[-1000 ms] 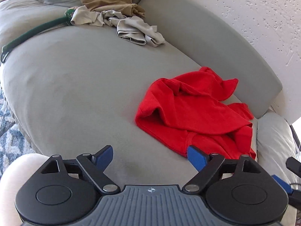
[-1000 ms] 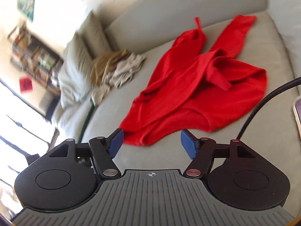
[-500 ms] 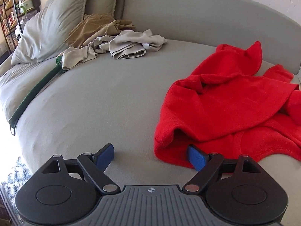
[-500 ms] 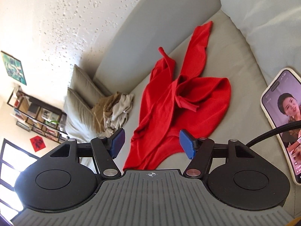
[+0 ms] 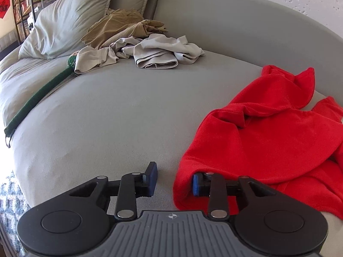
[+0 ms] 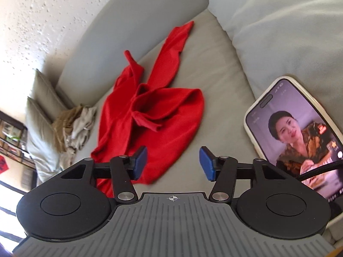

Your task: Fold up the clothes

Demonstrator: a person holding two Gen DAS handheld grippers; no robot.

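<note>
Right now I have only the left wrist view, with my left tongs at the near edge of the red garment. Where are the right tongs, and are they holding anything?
Observer: The right tongs are open and empty, poised at the near edge of the red garment.
Operator: Is there anything on that side I could hit?
Observer: Yes. A phone with a lit screen lies on the seat cushion, to the right of the garment and apart from it.
Operator: How does the garment's far side lie?
Observer: One long sleeve stretches out nearly straight toward the backrest.
</note>
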